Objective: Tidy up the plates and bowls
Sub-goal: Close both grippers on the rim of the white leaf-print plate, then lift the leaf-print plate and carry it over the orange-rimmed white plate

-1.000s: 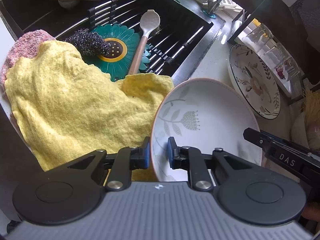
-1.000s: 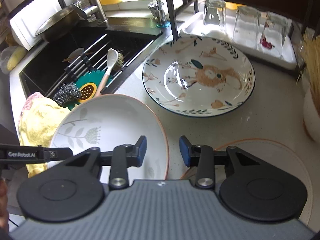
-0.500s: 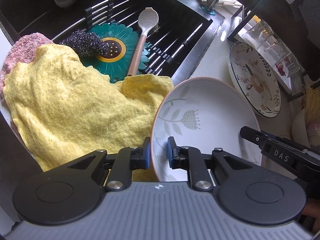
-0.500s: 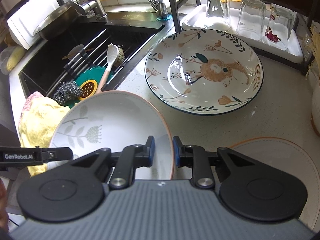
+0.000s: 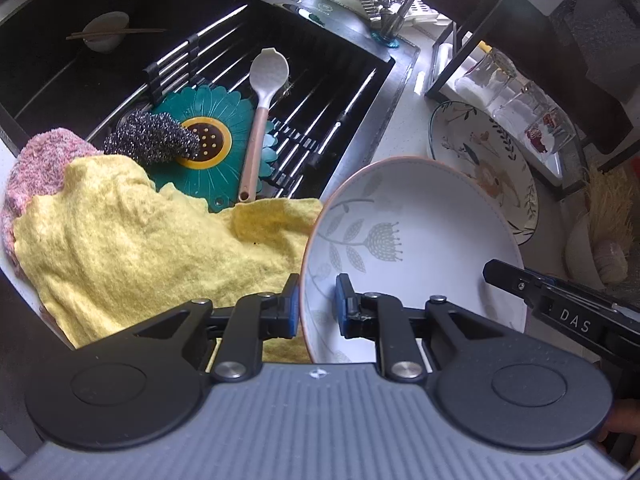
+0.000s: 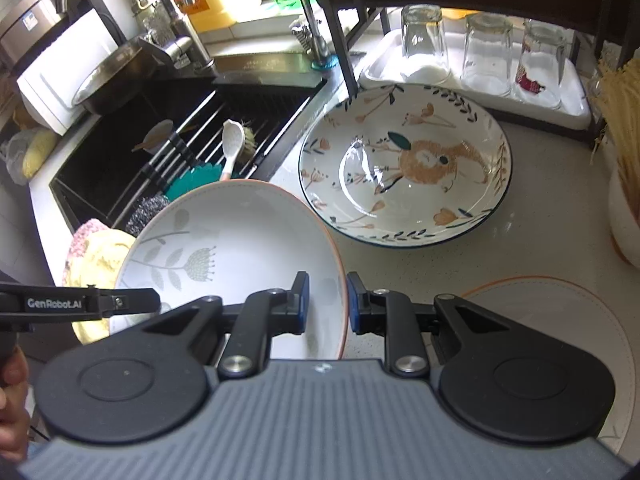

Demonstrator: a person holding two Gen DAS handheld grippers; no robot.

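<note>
A white leaf-print bowl with an orange rim (image 5: 420, 232) (image 6: 240, 236) hangs tilted over the counter, held from both sides. My left gripper (image 5: 317, 304) is shut on its left rim. My right gripper (image 6: 325, 300) is shut on its right rim. A larger floral bowl with an orange animal print (image 6: 404, 164) (image 5: 484, 160) rests on the counter beyond. A white orange-rimmed plate (image 6: 560, 320) lies flat at the lower right, partly hidden by my right gripper.
A black sink (image 5: 200, 40) holds a rack, a teal flower mat (image 5: 216, 140), a steel scourer (image 5: 152, 142), a spoon (image 5: 260, 112) and a small bowl with chopsticks (image 5: 106, 30). Yellow cloth (image 5: 140, 240) drapes the sink edge. Upturned glasses (image 6: 484, 52) stand on a tray. A straw-filled pot (image 6: 624, 184) is right.
My right gripper closed from open onto the bowl's right rim. The leaf-print bowl has lifted and tilted slightly, held by both grippers.
</note>
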